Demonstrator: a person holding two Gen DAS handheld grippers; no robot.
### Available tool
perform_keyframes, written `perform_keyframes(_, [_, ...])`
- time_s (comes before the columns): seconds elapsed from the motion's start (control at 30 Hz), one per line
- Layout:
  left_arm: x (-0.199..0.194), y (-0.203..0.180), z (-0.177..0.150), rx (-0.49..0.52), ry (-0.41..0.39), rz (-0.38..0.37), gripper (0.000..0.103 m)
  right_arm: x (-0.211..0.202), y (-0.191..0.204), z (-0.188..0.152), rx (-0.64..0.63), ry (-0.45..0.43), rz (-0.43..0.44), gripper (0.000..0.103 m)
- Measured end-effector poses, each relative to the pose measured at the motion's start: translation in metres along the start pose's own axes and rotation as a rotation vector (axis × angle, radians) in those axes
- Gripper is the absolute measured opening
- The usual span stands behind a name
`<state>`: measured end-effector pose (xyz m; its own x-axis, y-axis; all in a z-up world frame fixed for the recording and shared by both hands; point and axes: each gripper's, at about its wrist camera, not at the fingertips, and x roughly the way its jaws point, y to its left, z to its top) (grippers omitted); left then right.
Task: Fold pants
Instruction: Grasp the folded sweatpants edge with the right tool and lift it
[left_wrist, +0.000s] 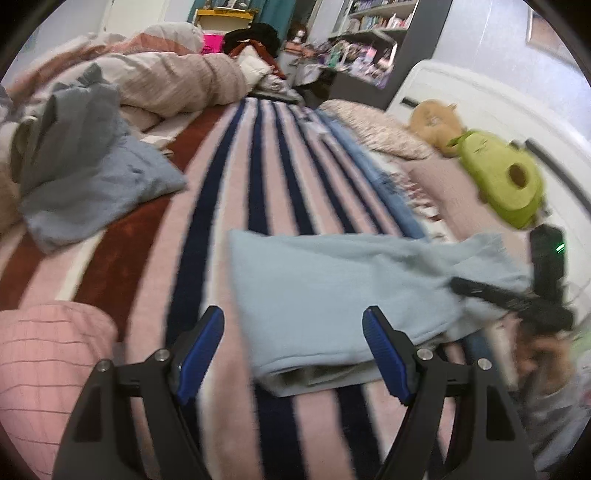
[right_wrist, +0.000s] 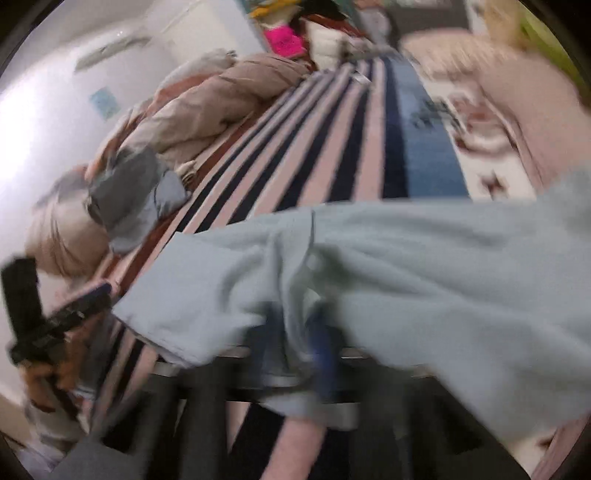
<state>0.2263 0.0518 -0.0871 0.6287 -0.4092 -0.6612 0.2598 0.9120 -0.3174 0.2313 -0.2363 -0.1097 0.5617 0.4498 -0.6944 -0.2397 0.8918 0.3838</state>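
Light blue pants lie across a striped blanket on a bed. In the left wrist view my left gripper hovers over their near folded edge. Its blue-padded fingers stand wide apart with nothing pressed between them. My right gripper comes in from the right and pinches the cloth there. In the blurred right wrist view the pants fill the middle and bunch up between the blue pads of my right gripper, which is shut on them. The left gripper shows at the far left, in a person's hand.
A grey-blue garment heap and a rumpled beige duvet lie at the left and back. A green plush toy sits at the right, a pink cushion near left. Jeans stretch along the blanket.
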Motion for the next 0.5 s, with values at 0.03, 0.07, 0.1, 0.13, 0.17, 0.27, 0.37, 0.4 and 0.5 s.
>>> perform_keyframes(0.03, [-0.001,0.0,0.002,-0.011,-0.004,-0.049,0.074,0.0,0.011,0.001,-0.035,-0.03,0.002,0.006])
perform_keyframes(0.07, [-0.002,-0.001,0.003,-0.028,-0.008,-0.101,0.074,0.001,0.025,0.0,-0.086,-0.06,0.029,0.005])
perform_keyframes(0.1, [0.0,-0.002,0.004,-0.047,-0.006,-0.137,0.074,0.002,0.042,-0.002,-0.144,-0.081,0.072,0.004])
perform_keyframes(0.13, [0.002,-0.002,0.005,-0.056,0.0,-0.152,0.074,0.004,0.054,-0.005,-0.191,-0.088,0.108,0.004])
perform_keyframes(0.17, [0.007,-0.004,0.006,-0.07,0.018,-0.179,0.074,0.007,0.067,-0.008,-0.234,-0.085,0.138,0.004])
perform_keyframes(0.27, [0.02,-0.008,0.005,-0.112,0.054,-0.264,0.074,0.02,0.095,-0.021,-0.318,-0.059,0.2,0.003])
perform_keyframes(0.37, [0.042,-0.018,0.006,-0.123,0.107,-0.259,0.074,0.029,0.1,-0.028,-0.339,-0.031,0.182,0.004])
perform_keyframes(0.4, [0.048,-0.022,0.007,-0.115,0.118,-0.243,0.074,0.025,0.096,-0.03,-0.346,-0.04,0.161,0.004])
perform_keyframes(0.5, [0.055,-0.034,0.013,-0.08,0.126,-0.234,0.074,0.01,0.072,-0.025,-0.305,-0.079,0.073,0.018])
